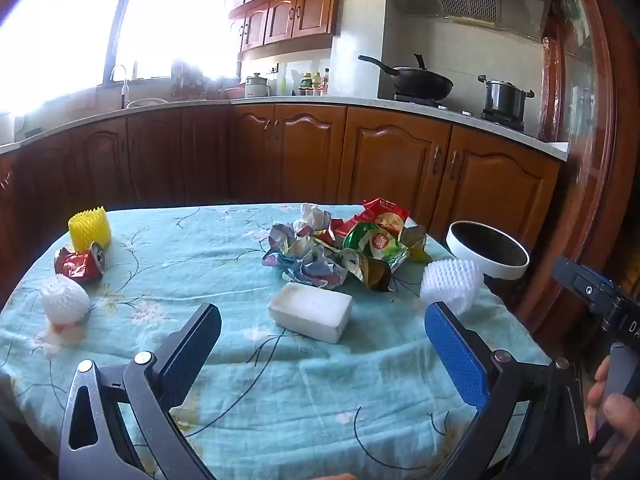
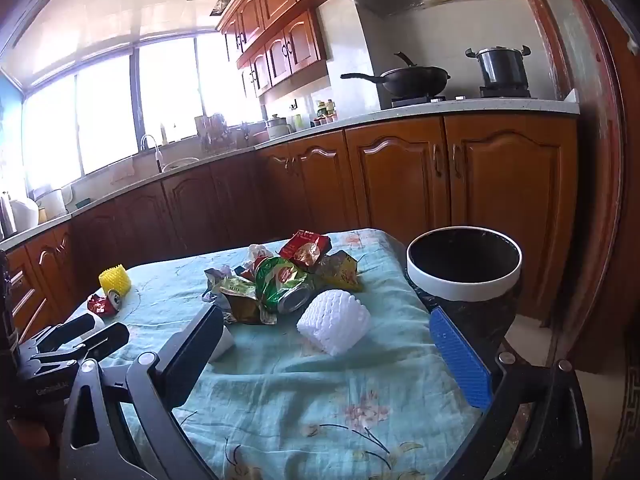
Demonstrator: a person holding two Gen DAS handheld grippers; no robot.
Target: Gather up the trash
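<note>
Trash lies on a table with a light blue floral cloth. A pile of crumpled wrappers sits at the far middle; it also shows in the right wrist view. A white foam block lies ahead of my left gripper, which is open and empty. White foam netting lies at the right, ahead of my open, empty right gripper, where the netting is close. A yellow foam net, a crushed red can and a white netted ball lie at the left.
A white-rimmed bin with a black liner stands off the table's right edge; it also shows in the left wrist view. Wooden kitchen cabinets and a counter with a wok and a pot stand behind.
</note>
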